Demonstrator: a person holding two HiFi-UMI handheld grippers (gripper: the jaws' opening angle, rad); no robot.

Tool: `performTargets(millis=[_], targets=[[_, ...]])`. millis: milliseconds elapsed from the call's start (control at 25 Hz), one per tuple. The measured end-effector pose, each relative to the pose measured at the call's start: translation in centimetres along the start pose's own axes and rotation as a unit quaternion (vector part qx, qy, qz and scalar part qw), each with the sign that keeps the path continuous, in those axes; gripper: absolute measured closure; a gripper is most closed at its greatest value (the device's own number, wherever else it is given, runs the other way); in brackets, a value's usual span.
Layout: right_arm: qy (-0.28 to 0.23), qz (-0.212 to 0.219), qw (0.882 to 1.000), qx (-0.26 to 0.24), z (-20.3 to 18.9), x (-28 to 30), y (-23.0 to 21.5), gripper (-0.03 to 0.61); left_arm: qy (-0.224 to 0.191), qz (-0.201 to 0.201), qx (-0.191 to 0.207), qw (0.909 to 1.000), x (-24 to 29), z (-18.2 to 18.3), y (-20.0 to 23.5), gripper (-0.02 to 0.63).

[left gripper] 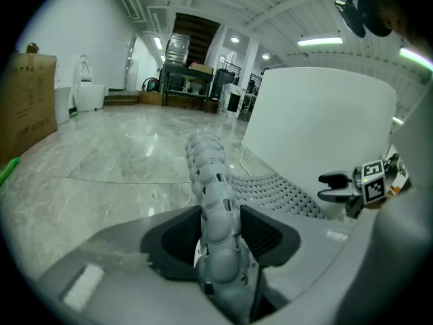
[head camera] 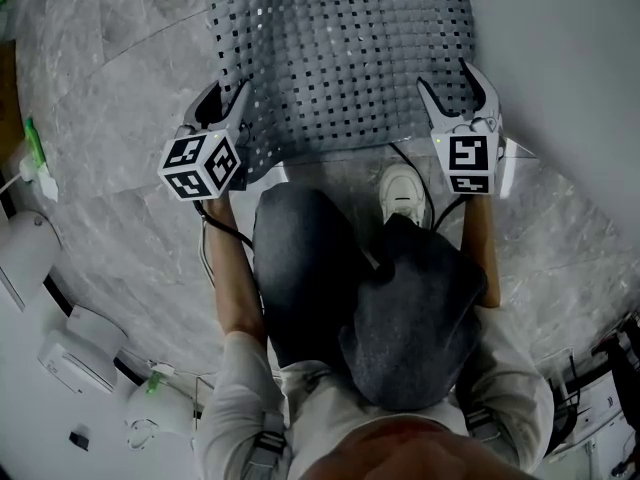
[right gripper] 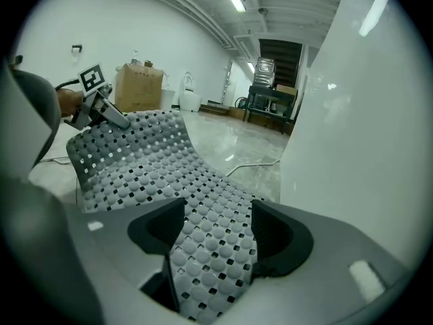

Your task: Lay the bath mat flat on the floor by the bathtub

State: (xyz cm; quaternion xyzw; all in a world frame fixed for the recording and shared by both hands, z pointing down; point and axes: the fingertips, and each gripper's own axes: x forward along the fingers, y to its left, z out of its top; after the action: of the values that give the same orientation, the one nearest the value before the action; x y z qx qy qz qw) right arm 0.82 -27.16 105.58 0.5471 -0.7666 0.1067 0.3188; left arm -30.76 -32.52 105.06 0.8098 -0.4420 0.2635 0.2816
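A grey rubber bath mat (head camera: pixel 340 58) with rows of square holes lies on the marble floor beside the white bathtub (head camera: pixel 570 58). Its near left corner is lifted and curled. My left gripper (head camera: pixel 228 98) stands at that corner; in the left gripper view the mat's edge (left gripper: pixel 216 202) rises edge-on between the jaws, with the pad faces showing on both sides, so it is open. My right gripper (head camera: pixel 447 80) is at the near right corner. There the mat (right gripper: pixel 155 161) runs loosely through the wide gap of the right gripper (right gripper: pixel 218 232), which is open.
The person crouches behind the mat, a white shoe (head camera: pixel 402 190) just short of its near edge. A cable (right gripper: pixel 254 161) trails on the floor by the tub. A cardboard box (left gripper: pixel 30 93), a toilet (left gripper: pixel 84 90) and a shelf rack (left gripper: pixel 183 80) stand far off.
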Motion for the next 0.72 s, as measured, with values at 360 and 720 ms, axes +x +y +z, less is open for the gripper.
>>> performTargets(millis=[360, 720], targets=[[-0.009, 0.015, 1.000, -0.001, 0.6, 0.3, 1.3, 0.264, -0.008, -0.001, -0.021, 0.9998, -1.7, -0.3, 0.5, 0.405], [-0.018, 0.026, 1.000, 0.000, 0.6, 0.3, 2.2, 0.264, -0.030, -0.053, 0.017, 0.9980, -2.9, 1.1, -3.5, 0.408]])
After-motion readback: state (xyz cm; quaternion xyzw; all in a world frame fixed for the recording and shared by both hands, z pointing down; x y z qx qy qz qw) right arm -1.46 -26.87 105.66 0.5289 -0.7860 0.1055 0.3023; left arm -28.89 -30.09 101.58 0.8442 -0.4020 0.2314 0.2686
